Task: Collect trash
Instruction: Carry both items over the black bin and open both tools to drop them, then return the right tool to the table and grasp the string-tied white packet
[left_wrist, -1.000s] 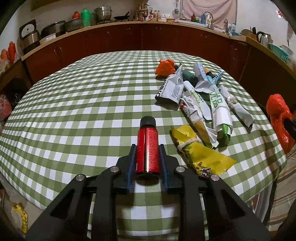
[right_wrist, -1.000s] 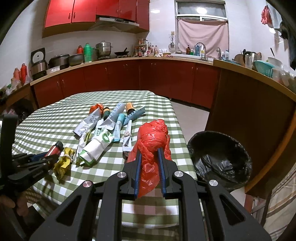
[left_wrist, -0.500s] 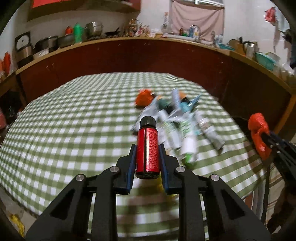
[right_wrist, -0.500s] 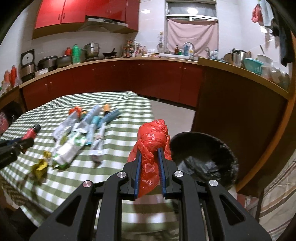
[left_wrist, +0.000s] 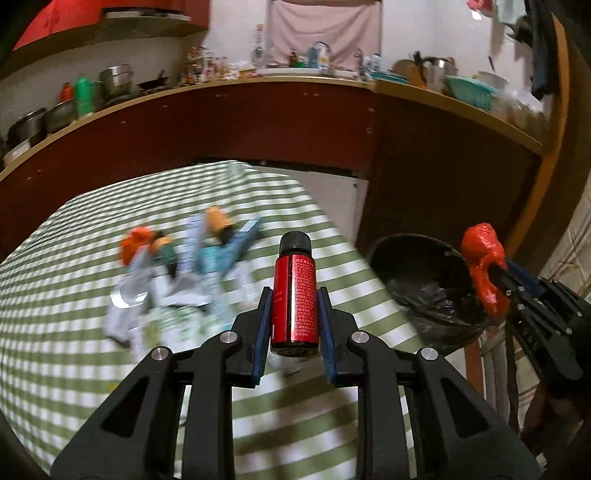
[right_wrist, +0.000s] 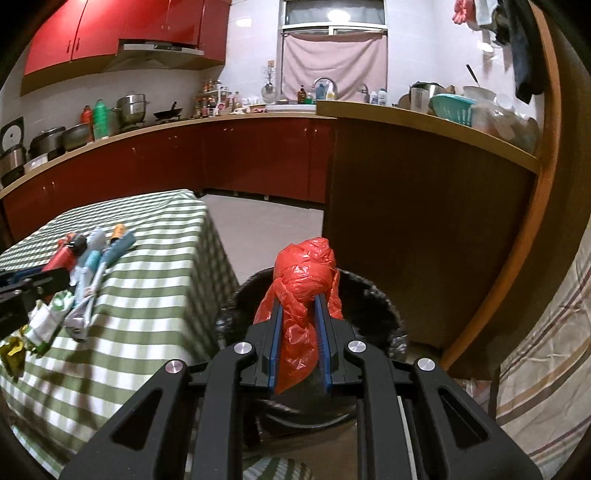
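Note:
My left gripper (left_wrist: 294, 295) is shut on a small red bottle (left_wrist: 294, 299) with a black cap, held above the table's right edge. My right gripper (right_wrist: 299, 306) is shut on a knotted red plastic bag (right_wrist: 304, 275) and holds it over the black-lined trash bin (right_wrist: 373, 295). In the left wrist view the bin (left_wrist: 424, 284) stands right of the table, with the red bag (left_wrist: 482, 258) above its far rim. A pile of tubes and wrappers (left_wrist: 184, 273) lies on the green checked tablecloth (left_wrist: 74, 362); it also shows in the right wrist view (right_wrist: 88, 280).
A brown counter (right_wrist: 424, 221) curves behind and to the right of the bin. Dark red kitchen cabinets (right_wrist: 221, 158) run along the back wall. A striped cloth (right_wrist: 546, 369) hangs at the right. Floor shows between table and cabinets.
Both grippers have swung right toward the bin. The red bag now sits over the bin's opening. The red bottle has moved from over the table's middle to its right edge.

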